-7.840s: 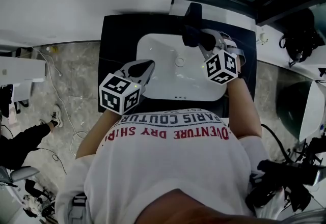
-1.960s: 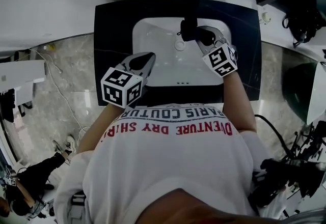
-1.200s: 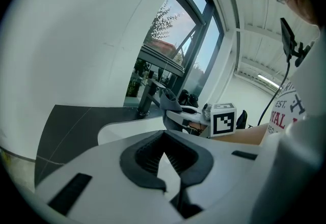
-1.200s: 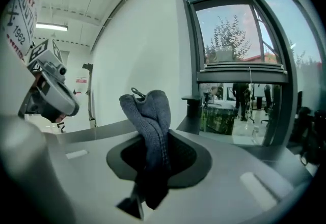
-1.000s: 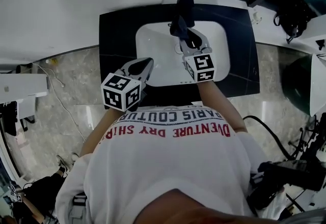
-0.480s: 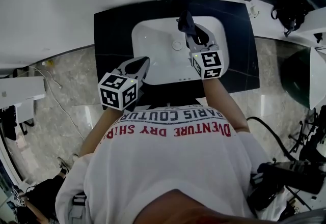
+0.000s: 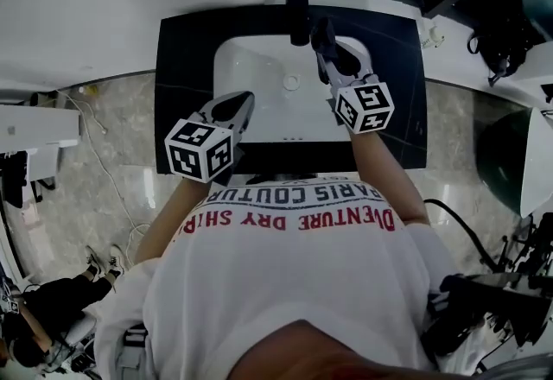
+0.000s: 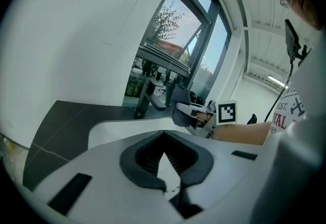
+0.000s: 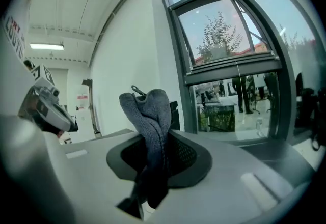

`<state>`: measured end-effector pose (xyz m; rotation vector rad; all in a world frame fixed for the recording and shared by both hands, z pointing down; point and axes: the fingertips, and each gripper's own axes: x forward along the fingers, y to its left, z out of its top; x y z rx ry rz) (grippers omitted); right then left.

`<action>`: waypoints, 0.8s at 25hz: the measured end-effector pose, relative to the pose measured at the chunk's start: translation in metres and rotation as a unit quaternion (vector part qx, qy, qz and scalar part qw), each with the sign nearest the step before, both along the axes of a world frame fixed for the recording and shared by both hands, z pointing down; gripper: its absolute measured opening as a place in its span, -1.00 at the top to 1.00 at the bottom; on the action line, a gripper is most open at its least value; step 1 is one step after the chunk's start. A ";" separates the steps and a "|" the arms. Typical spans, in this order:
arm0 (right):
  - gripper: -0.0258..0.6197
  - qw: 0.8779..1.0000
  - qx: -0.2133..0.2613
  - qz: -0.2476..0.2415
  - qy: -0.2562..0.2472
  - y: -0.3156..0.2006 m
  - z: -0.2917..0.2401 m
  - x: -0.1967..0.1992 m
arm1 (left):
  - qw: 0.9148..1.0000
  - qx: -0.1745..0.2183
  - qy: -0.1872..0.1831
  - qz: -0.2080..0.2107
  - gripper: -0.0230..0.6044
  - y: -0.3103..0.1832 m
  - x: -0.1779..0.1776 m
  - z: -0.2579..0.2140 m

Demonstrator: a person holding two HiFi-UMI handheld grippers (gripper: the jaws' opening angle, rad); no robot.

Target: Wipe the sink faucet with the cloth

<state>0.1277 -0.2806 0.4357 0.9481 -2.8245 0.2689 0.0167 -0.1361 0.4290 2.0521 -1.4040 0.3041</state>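
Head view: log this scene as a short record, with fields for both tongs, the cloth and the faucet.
left tongs: shut, empty, over near left part of sink
right tongs: shut on cloth
cloth: grey, bunched, sticking out past the tips
faucet: dark, at sink's back edge
cloth vs faucet: just right of the spout; contact unclear

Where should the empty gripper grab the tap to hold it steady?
Probably the upright post of the tap, low near its base, coming in from the left. The post looks straight and narrow enough to pinch across. The spout sticks out over the sink, and the right gripper with the cloth is at the tap's right, so that side keeps the left gripper away from them.
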 end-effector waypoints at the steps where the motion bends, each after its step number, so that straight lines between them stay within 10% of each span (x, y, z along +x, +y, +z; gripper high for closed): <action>1: 0.70 1.000 -0.012 -0.014 -0.020 0.001 -0.005 0.007 | 1.000 0.004 -0.001 -0.007 0.92 -0.001 0.010 -0.004; 10: 0.70 0.989 -0.058 -0.096 -0.097 0.020 -0.025 0.062 | 0.999 0.032 -0.017 -0.037 0.92 -0.005 0.099 -0.029; 20: 0.70 0.982 -0.089 -0.131 -0.104 0.011 -0.008 0.039 | 0.998 0.027 -0.027 -0.044 0.92 -0.022 0.099 -0.027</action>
